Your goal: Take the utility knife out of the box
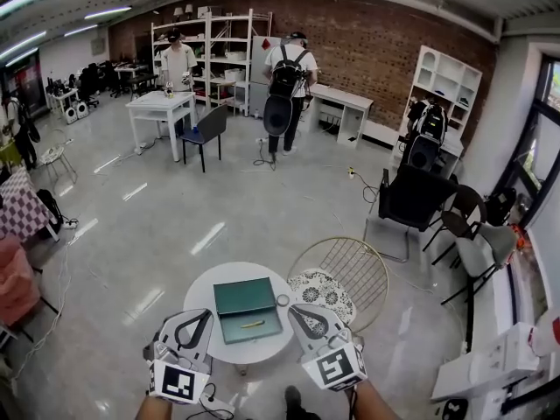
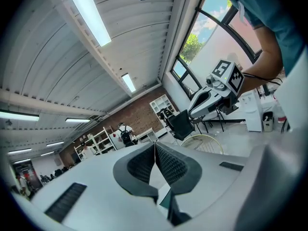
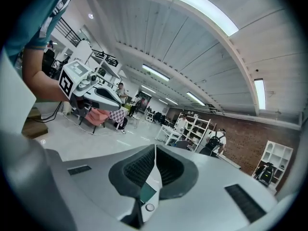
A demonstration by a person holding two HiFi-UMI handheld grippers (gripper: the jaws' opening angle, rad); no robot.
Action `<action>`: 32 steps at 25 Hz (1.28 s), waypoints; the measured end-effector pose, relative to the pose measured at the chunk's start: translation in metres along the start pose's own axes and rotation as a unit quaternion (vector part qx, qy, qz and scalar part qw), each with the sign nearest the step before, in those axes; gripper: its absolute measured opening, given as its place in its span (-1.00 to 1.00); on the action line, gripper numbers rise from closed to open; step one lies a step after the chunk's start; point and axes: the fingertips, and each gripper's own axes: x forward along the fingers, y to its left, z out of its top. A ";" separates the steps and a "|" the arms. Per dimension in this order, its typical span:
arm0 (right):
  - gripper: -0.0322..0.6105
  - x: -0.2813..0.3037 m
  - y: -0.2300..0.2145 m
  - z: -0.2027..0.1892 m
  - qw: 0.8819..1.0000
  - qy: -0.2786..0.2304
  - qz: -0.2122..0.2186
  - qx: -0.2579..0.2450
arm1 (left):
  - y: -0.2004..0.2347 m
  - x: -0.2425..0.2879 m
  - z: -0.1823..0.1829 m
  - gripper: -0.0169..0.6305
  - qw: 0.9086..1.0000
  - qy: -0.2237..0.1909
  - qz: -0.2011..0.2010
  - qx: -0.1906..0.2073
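1. Your left gripper (image 1: 197, 326) has its jaws pressed together, empty.
2. Your right gripper (image 1: 306, 322) is the same.
3. The utility knife (image 1: 252, 325) lies in the open box (image 1: 245, 296) on the worktop (image 1: 201, 291), between both grippers.

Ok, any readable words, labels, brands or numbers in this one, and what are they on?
No readable text anywhere in these views.
Marker cube on the left gripper and the one on the right gripper: black-and-white square codes only, no letters or digits.
Green box and the utility knife in it: no print shows; too small to tell.
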 end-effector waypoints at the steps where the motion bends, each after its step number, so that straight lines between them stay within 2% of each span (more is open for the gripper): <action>1: -0.78 0.010 -0.002 -0.002 1.000 -0.002 0.005 0.002 | 0.005 0.005 -0.006 -0.88 1.000 0.004 0.002 -0.003; 6: -0.78 0.064 -0.016 -0.016 0.999 -0.006 0.037 0.020 | 0.028 0.039 -0.032 -0.88 1.000 0.021 0.010 -0.017; 13: -0.78 0.138 -0.062 -0.072 0.993 0.012 0.110 0.036 | 0.042 0.119 -0.055 -0.88 0.998 0.049 0.032 -0.037; 22: -0.78 0.284 -0.033 -0.152 0.976 0.045 0.208 0.036 | 0.077 0.167 -0.171 -0.88 0.990 0.105 0.055 -0.076; 27: -0.78 0.348 0.000 -0.212 0.959 0.087 0.266 0.034 | 0.092 0.184 -0.228 -0.88 0.986 0.129 0.068 -0.081; 32: -0.78 0.398 0.032 -0.279 0.943 0.120 0.311 0.023 | 0.086 0.198 -0.288 -0.88 0.980 0.153 0.076 -0.103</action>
